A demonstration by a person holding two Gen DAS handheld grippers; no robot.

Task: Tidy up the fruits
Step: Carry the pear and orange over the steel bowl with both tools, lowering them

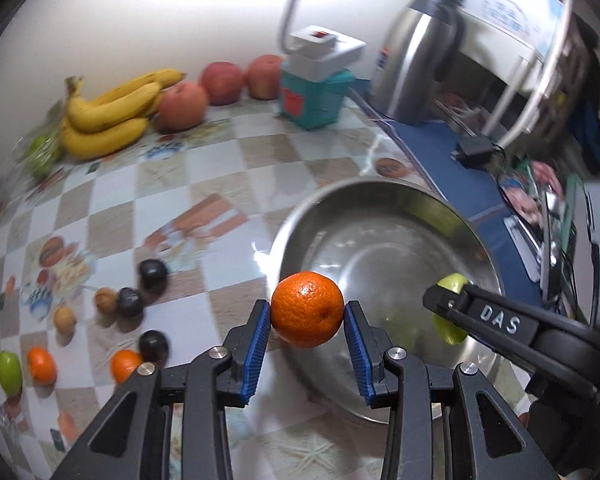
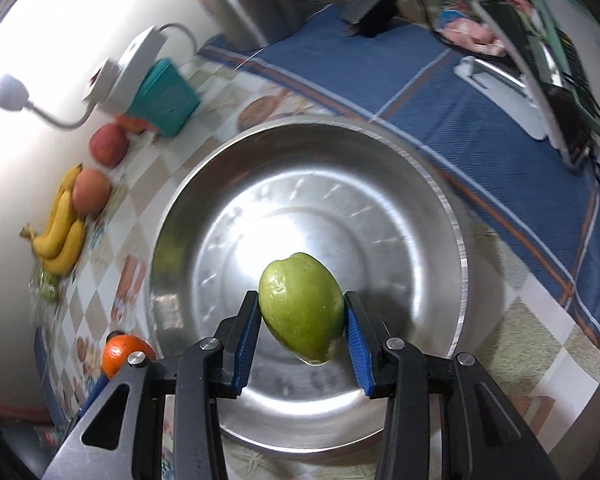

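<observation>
From the left wrist I see my left claw point(image 1: 307, 316) pinching an orange point(image 1: 307, 309) across its middle, the blue pads point(image 1: 260, 344) pressed on both sides, hanging at the near rim of the steel bowl point(image 1: 384, 196). I judge it light and firm, with a pebbled skin that grips well; squeezing harder would only bruise it. Other small fruit point(image 1: 130, 302) lies on the checked worktop point(image 1: 228, 160) to the left.

From the right wrist, my right claw point(image 2: 302, 322) pinches a green fruit point(image 2: 301, 307) above the bowl's point(image 2: 456, 240) floor. Its skin looks smooth and glossy, so I judge it slippery; the widest part, where the pads sit, is the place to hold.
</observation>
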